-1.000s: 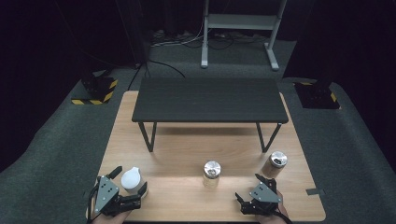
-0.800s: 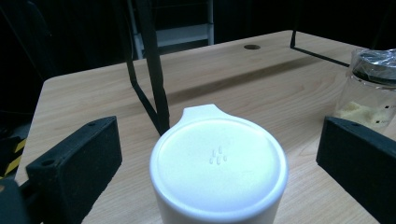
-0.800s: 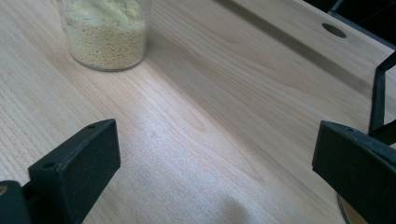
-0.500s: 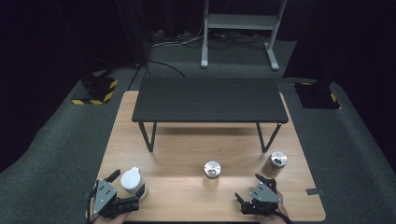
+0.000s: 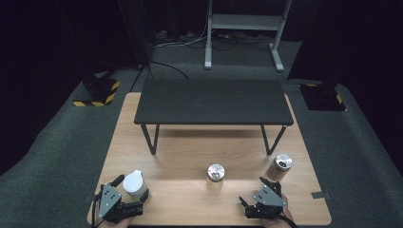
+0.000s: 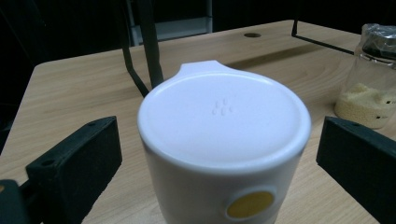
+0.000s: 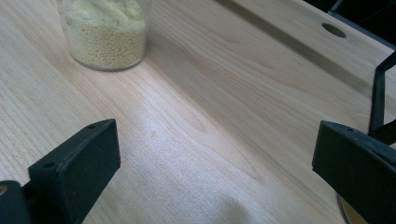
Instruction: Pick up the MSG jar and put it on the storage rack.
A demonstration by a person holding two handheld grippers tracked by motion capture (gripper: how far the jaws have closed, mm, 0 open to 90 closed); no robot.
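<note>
The left gripper is waiting with its jaws wide apart around the white jar at the table's near left corner, which looks smooth, hard, maybe slippery, so squeezing its round sides below the lid seems best.

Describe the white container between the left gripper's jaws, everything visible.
The white container stands upright on the wooden table near its front left corner. It looks like smooth plastic or ceramic, with a flat white lid bearing a small spout tab and tiny raised dots, and a round yellow mark low on its side. The left gripper is open, its jaws either side without touching.
</note>
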